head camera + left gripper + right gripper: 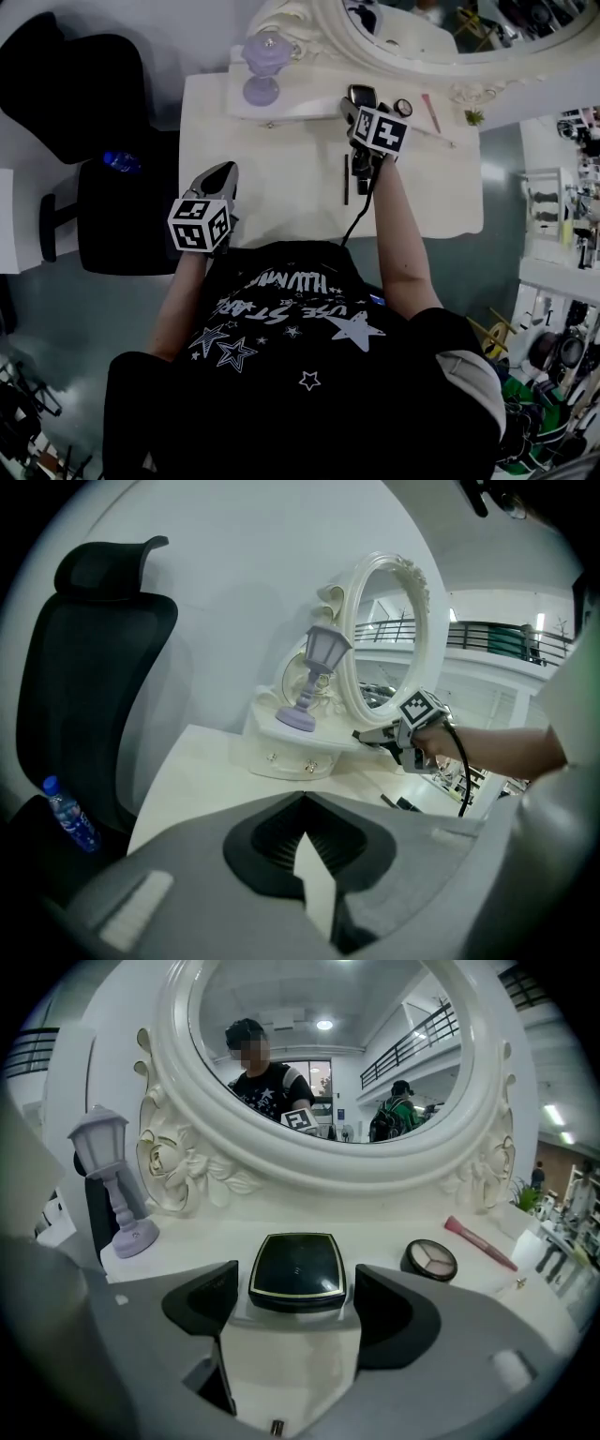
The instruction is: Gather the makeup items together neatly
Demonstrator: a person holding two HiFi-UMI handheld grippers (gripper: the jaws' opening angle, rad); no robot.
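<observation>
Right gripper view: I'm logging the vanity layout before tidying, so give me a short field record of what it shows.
right hand-held gripper: jaws apart, nothing gripped
black compact: closed, flat on the shelf, between the jaws, not clamped
round eyeshadow palette: right of compact, apart from it
pink stick: lying farther right
lavender lamp: upright, far left

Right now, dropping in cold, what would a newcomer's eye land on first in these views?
The big ornate white mirror fills the back of the vanity. Just below it, a black square compact lies between the right gripper's open jaws, pads clear of it. A lilac lantern lamp stands at the left, and a round eyeshadow palette lies right of the compact.
</observation>
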